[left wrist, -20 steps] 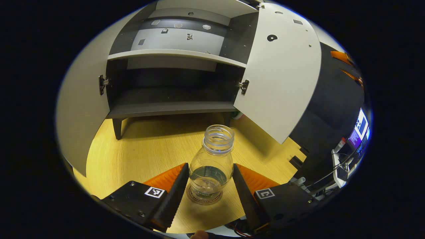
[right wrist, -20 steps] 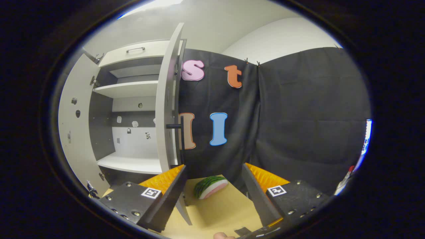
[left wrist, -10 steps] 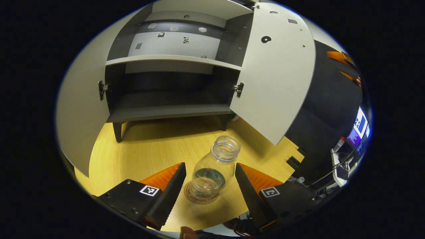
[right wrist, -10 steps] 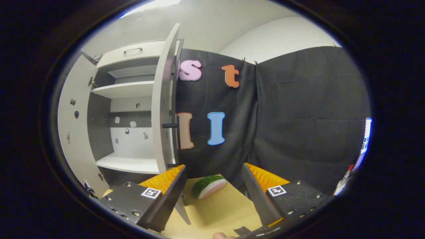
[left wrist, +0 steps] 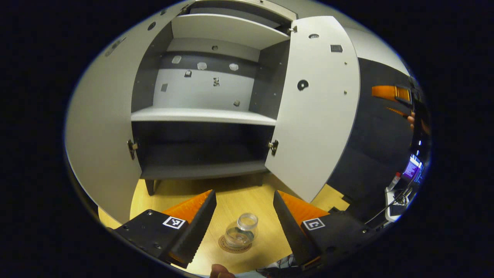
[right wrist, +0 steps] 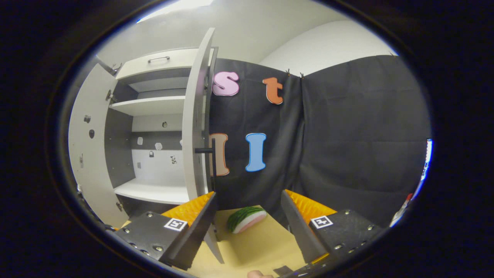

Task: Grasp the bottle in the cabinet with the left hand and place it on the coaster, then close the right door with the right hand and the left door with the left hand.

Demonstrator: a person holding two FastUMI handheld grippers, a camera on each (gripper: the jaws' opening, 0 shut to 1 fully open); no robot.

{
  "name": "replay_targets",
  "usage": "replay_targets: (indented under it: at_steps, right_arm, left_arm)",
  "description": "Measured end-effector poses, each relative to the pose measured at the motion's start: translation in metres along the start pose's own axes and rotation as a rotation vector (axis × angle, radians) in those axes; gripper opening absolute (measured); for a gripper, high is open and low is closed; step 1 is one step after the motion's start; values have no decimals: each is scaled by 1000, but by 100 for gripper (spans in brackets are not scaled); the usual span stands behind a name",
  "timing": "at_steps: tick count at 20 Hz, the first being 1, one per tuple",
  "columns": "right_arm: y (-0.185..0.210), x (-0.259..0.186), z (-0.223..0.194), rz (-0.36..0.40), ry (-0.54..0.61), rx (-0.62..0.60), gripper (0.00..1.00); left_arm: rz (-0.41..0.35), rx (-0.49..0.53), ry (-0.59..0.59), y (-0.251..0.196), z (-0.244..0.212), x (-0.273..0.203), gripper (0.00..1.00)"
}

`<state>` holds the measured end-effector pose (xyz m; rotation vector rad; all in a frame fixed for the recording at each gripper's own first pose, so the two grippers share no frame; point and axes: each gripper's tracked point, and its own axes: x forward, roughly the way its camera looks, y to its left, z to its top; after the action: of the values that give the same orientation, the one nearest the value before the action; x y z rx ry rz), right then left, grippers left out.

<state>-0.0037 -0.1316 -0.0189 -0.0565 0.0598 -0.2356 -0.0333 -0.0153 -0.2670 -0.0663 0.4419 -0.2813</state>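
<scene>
Your left hand-held gripper [left wrist: 244, 214] hovers spread wide above the bottle [left wrist: 240, 231], which stands uncapped on the coaster [left wrist: 234, 244] on the counter [left wrist: 239, 197]; both cabinet doors hang open. Your right hand-held gripper [right wrist: 247, 216] is wide too, holding nothing, beside the right door [right wrist: 195, 127]

Clear bottle [left wrist: 241, 231], brown coaster [left wrist: 228, 247], white doors [left wrist: 314, 104], green-striped slice [right wrist: 246, 218].

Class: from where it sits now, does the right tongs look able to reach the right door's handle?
Probably yes: the right tongs are open, and nothing stands between them and the handle.
</scene>
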Motion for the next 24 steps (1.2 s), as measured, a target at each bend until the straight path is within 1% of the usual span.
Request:
replay_targets:
  at_steps: [3, 4, 5, 7, 9, 12, 13, 16, 19, 22, 23, 24]
  right_arm:
    - [8, 11, 22, 30, -48, 1, 100]
    - [11, 16, 32, 42, -72, -1, 100]
    - [15, 21, 40, 54, -92, -3, 100]
    - [21, 31, 52, 78, -119, -4, 100]
    - [27, 38, 61, 104, -137, 4, 100]
    - [35, 43, 64, 154, -139, 5, 99]
    - [38, 44, 64, 176, -138, -3, 98]
    - [51, 45, 66, 253, -138, -28, 98]
    - [63, 46, 66, 301, -129, -32, 98]
    - [86, 44, 64, 370, -126, -14, 97]
    - [94, 44, 63, 393, -125, -11, 100]
    - [103, 44, 63, 413, -124, -7, 97]
  left_arm:
    - [53, 12, -97, 6, 63, -13, 95]
    - [71, 16, -131, 7, 84, -18, 98]
    - [89, 15, -163, 9, 102, -22, 98]
    - [121, 13, -208, 14, 131, -33, 97]
    - [158, 13, -235, 20, 151, -46, 97]
    - [213, 16, -277, 29, 172, -67, 97]
    - [229, 16, -293, 32, 179, -73, 97]
    - [271, 8, -327, 40, 193, -92, 96]
    - [298, -6, -366, 45, 204, -106, 96]
    - [316, -14, -380, 48, 206, -112, 96]
    - [323, -18, -382, 49, 205, -113, 96]
    - [330, -21, -382, 51, 205, -113, 96]
